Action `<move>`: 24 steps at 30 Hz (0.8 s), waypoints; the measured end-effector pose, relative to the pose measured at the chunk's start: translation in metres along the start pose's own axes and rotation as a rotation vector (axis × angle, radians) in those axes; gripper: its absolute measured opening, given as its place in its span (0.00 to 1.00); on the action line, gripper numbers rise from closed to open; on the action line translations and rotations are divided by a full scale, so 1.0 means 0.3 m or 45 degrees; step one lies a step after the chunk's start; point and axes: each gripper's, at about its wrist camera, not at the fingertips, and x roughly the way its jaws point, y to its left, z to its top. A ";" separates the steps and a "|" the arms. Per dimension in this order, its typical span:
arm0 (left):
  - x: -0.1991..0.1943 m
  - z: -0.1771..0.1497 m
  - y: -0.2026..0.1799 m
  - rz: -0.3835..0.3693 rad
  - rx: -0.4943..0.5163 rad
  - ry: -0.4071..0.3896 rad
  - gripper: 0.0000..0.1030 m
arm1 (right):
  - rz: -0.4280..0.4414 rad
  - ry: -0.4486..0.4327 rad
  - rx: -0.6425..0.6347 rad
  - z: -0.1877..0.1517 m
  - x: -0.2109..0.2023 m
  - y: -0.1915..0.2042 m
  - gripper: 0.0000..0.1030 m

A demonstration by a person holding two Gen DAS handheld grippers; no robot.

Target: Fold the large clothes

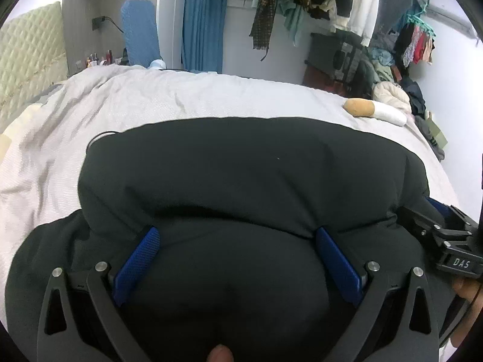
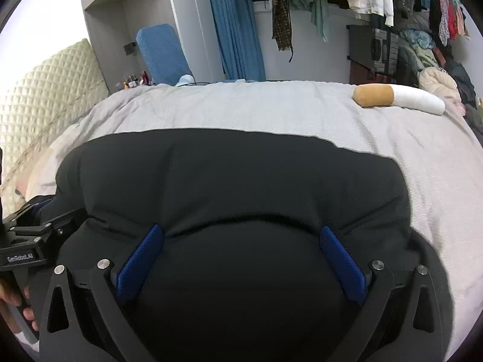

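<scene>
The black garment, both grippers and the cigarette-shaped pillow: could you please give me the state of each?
Black garment: spread on the bed, near edge bunched between both grippers' fingers.
Left gripper: open wide, fabric bulging between its fingers.
Right gripper: open wide, likewise.
Cigarette-shaped pillow: lying flat, apart from the garment.

Right tool (image 2: 241,241) spread wide over the black garment (image 2: 229,175) — pads (image 2: 341,259) pressing its puffy fold on the bed (image 2: 241,108)

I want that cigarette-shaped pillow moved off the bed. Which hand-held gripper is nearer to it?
Right. The right hand-held gripper sits on the pillow's side of the black garment; the left hand-held gripper is farther, beyond the right one.
</scene>
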 end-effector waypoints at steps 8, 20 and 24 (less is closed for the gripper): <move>-0.018 0.023 0.006 0.027 0.027 0.024 1.00 | 0.021 0.018 0.004 0.010 -0.023 -0.015 1.00; -0.013 0.053 0.285 0.210 -0.061 0.102 1.00 | -0.015 0.114 0.196 0.065 -0.020 -0.322 1.00; -0.006 -0.038 0.326 0.101 -0.133 0.098 1.00 | 0.117 0.172 0.314 -0.009 0.030 -0.384 1.00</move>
